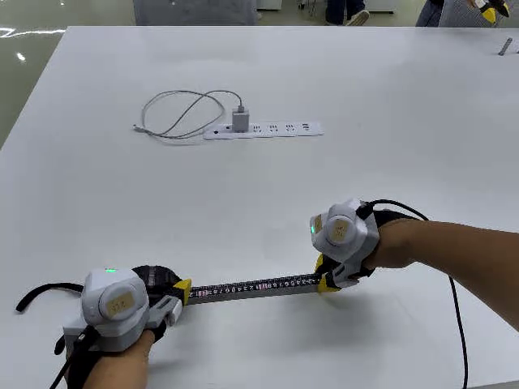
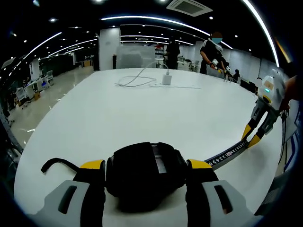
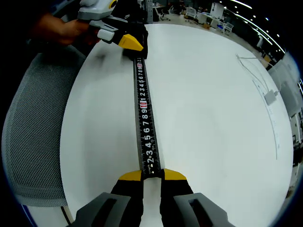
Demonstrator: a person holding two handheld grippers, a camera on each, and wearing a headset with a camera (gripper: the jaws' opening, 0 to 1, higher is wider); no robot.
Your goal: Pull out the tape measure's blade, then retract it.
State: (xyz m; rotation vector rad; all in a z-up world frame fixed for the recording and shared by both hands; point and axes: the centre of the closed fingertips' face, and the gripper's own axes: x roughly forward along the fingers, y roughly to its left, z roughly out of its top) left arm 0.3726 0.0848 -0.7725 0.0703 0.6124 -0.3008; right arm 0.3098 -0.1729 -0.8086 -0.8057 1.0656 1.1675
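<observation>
Tape measure [image 2: 142, 182]: black case, down on the tabletop [image 1: 284, 194] near its front edge, on the person's left.
Left claw [image 2: 146, 165]: pressed in on the case from both sides, yellow tips against its flanks. Judged purpose: anchor the body so the pull goes into the blade rather than sliding the case.
Blade [image 3: 144, 118]: out of the case, running low and straight over the tabletop toward the right hand. A modest length is drawn, judged well short of full reach.
Right claw [image 3: 151, 176]: tips pinching the blade's free end. Holding at the very tip gives a straight line of pull, which should keep the blade from buckling.
Step (judgement): pull-out phase; retraction not yet done.
Strap [image 1: 45, 292]: black loop lying slack to the left of the case.
Writing: the right gripper view reads 2 to 9 in white on the dark blade, a red block at the ten mark, then digits repeating toward the case. No brand legible.
Further out: power strip [image 1: 263, 130] with a charger [image 1: 240, 121] plugged in and a looped cable [image 1: 178, 113], well apart from the work.
</observation>
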